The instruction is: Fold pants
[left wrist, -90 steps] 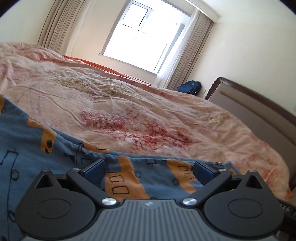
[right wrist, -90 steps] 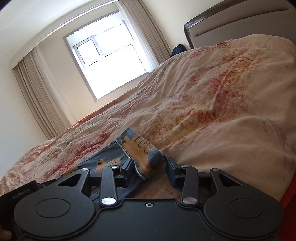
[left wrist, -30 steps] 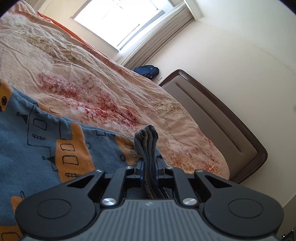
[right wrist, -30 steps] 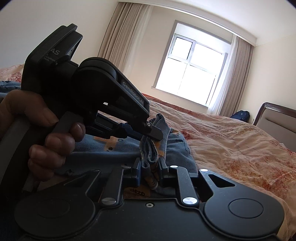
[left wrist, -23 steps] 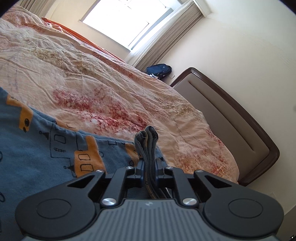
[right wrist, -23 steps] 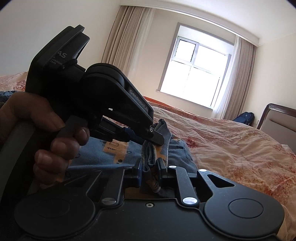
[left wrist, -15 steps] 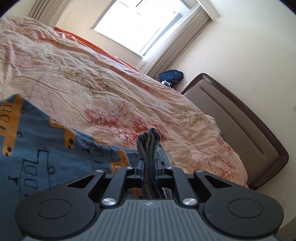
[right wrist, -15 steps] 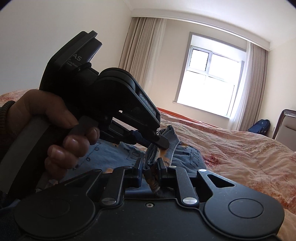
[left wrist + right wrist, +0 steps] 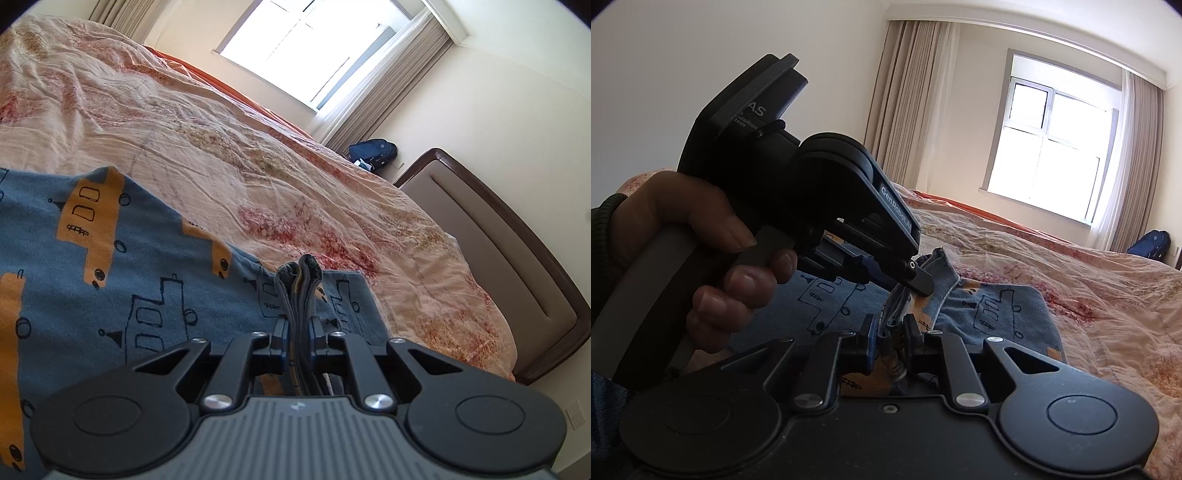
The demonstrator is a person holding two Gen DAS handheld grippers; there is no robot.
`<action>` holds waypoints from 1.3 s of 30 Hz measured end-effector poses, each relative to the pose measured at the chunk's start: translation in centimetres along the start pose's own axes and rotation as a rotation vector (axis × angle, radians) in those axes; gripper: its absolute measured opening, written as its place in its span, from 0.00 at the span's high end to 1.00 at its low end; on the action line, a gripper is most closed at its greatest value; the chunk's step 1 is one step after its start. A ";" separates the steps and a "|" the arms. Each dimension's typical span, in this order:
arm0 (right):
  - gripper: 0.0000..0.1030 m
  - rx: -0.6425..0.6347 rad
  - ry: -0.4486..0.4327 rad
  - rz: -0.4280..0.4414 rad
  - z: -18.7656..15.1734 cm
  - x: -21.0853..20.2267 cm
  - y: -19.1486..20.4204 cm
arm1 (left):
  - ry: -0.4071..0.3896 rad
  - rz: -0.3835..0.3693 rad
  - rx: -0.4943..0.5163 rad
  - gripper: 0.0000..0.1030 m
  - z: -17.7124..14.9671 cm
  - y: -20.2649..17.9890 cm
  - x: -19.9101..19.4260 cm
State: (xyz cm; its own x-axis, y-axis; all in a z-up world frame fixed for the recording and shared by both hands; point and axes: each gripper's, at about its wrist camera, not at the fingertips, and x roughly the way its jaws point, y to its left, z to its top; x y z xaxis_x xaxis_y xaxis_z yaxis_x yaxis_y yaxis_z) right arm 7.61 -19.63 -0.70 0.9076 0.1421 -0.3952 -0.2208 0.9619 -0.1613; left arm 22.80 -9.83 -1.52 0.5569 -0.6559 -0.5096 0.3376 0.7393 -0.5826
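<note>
The blue pants (image 9: 110, 280) lie spread on the bed (image 9: 258, 177), near its headboard (image 9: 517, 258). The left gripper (image 9: 298, 332) has its jaws clamped on a bunched edge of them. Just beside it, on the headboard side, the right gripper (image 9: 889, 334) pinches the same bunched edge. Both should probably travel level and together, keeping the cloth taut so the fold lands square.

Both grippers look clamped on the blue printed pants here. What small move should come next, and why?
Probably carry both grips together across the bed and lay the bunched edge over the rest of the pants. The left gripper and the right gripper are each shut on gathered fabric and sit close side by side, while most of the pants lie spread on the floral bedspread, so the fold seems begun but not laid down.
</note>
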 end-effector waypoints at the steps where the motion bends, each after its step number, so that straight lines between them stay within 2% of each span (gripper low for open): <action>1: 0.85 -0.002 -0.003 0.000 0.1 -0.1 0.1 | -0.003 0.001 0.001 0.90 0.1 0.0 -0.3; 8: 0.85 0.004 -0.045 0.049 1.4 -0.1 0.3 | -0.039 0.039 0.026 0.90 1.3 0.6 -3.4; 12: 0.85 -0.014 -0.057 0.116 2.4 0.4 1.9 | -0.072 0.089 0.046 0.90 1.3 2.0 -5.5; 18: 0.85 -0.059 -0.029 0.212 2.8 1.6 4.9 | -0.081 0.138 0.009 0.90 0.6 5.5 -7.3; 27: 0.85 -0.112 0.074 0.261 2.2 3.9 7.3 | -0.083 0.089 -0.079 0.89 -0.6 9.5 -6.8; 34: 0.76 -0.171 0.107 0.256 2.2 4.5 8.5 | -0.103 0.068 -0.101 0.89 -1.2 10.1 -6.6; 39: 0.62 -0.186 0.106 0.248 2.0 4.6 9.1 | -0.102 0.072 -0.098 0.87 -1.1 9.9 -6.7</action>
State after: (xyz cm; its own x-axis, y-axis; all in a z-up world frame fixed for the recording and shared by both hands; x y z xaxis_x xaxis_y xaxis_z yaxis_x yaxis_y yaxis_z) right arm 10.45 -9.77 -2.17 0.7779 0.3318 -0.5337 -0.5006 0.8406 -0.2070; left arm 21.57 1.73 -4.54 0.6526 -0.5792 -0.4885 0.2213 0.7623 -0.6082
